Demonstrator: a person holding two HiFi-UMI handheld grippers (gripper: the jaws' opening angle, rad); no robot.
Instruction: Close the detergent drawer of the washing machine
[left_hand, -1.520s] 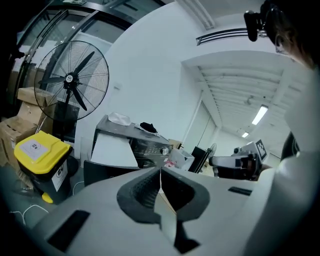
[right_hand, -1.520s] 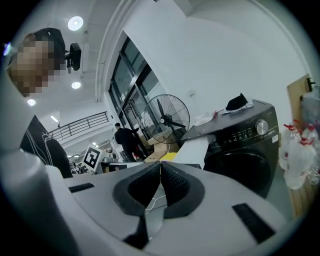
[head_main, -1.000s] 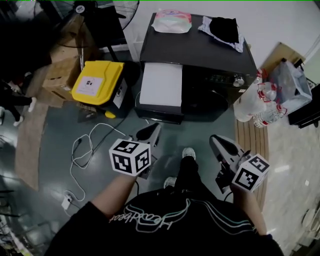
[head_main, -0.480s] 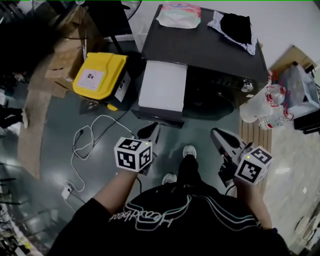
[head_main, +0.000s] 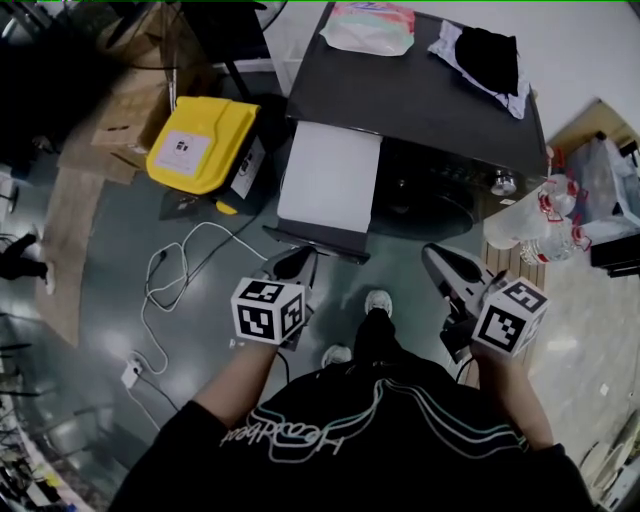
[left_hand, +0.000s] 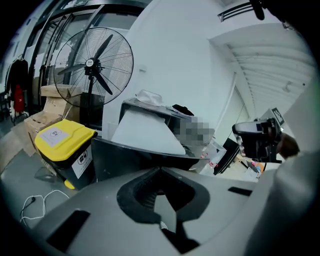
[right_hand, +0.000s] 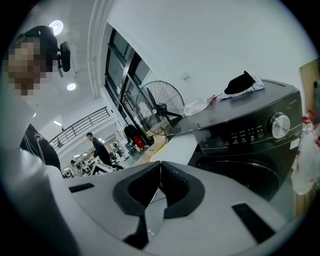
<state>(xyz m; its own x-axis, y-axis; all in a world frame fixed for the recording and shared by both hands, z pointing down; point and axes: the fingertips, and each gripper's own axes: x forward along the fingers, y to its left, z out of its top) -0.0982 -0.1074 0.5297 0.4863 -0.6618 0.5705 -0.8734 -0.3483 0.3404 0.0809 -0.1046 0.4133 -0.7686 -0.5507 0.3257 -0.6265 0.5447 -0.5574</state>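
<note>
dark grey metal fills the upper middle of the head view: the washing machine, with its detergent drawer pulled out from the front left, pale top face up and a dark front panel facing the person. the drawer was out like this a second ago, but machine and drawer now sit lower and larger in the view, so the gap to the grippers has shrunk.

the left gripper points at the drawer's front edge, its tips just below that edge in the head view; whether they touch it is hard to say from above. in its own view the left gripper has its jaws pressed together on nothing, and the drawer's dark front stands straight ahead. the right gripper is off to the right, in front of the round door, well apart from the drawer. its jaws are also brought together and empty (the control panel and knob show beyond them).

on the machine's lid lie a pink packet and a black cloth. a yellow bin stands left of the drawer, a white cable loops on the floor, and plastic bottles sit at the machine's right.
</note>
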